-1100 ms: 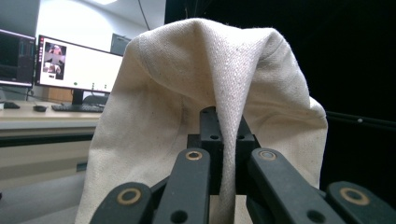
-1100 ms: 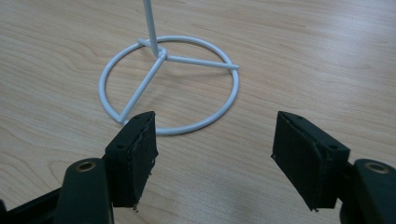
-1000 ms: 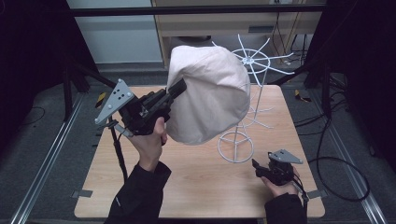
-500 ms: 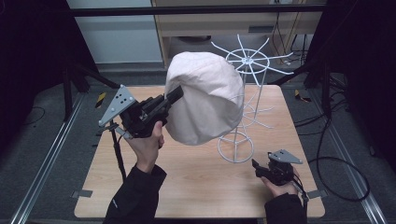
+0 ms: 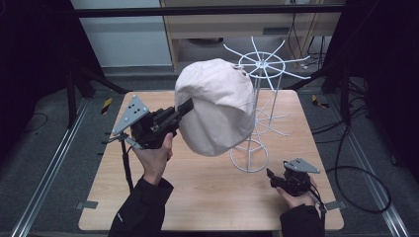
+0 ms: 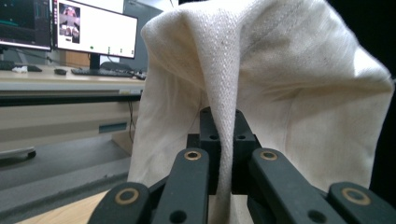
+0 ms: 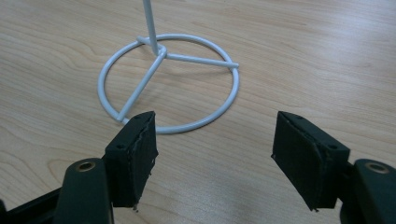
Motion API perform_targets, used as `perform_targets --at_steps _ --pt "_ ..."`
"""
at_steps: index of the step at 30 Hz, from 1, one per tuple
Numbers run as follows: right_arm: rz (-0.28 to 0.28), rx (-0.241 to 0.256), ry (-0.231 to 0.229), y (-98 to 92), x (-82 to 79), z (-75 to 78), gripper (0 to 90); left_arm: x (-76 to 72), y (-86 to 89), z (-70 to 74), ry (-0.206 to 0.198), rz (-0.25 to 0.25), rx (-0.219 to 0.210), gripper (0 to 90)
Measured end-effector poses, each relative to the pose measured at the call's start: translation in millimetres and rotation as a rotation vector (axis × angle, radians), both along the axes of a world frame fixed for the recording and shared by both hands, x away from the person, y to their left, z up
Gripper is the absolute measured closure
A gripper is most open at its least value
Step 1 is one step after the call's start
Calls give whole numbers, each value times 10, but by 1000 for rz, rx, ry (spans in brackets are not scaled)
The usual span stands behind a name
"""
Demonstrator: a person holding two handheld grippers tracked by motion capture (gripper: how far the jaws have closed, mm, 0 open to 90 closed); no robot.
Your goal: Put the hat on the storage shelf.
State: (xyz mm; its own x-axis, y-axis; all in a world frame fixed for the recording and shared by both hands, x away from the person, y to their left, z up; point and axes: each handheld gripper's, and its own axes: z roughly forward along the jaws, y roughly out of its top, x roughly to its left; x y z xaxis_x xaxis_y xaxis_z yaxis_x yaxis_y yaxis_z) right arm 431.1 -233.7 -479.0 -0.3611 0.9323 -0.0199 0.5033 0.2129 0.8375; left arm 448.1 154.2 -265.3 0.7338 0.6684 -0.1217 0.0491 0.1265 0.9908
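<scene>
1. High view: left gripper (image 5: 184, 107) holding cap (image 5: 217, 106) aloft beside rack (image 5: 260, 64), not yet hung; right gripper (image 5: 276, 178) resting low near rack's base
2. Left gripper view: jaws clamping a fold of cap
3. Right gripper view: jaws standing apart, gripping nothing, facing the base ring (image 7: 168, 83)

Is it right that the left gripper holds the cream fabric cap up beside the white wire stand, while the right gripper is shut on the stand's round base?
Not quite. The right gripper is open: in the right gripper view its jaws stand wide apart, short of the round base of the white wire stand, touching nothing. The rest holds: the left gripper pinches the cream fabric cap.
</scene>
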Motion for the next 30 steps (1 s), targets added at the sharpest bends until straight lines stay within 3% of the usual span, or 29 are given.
perform_targets --at_steps 17,30 --pt "-2 11 9 2 -2 -3 305 83 -82 -144 50 9 105 858" --pt "0 4 7 0 2 -10 303 118 -96 -240 87 4 131 781"
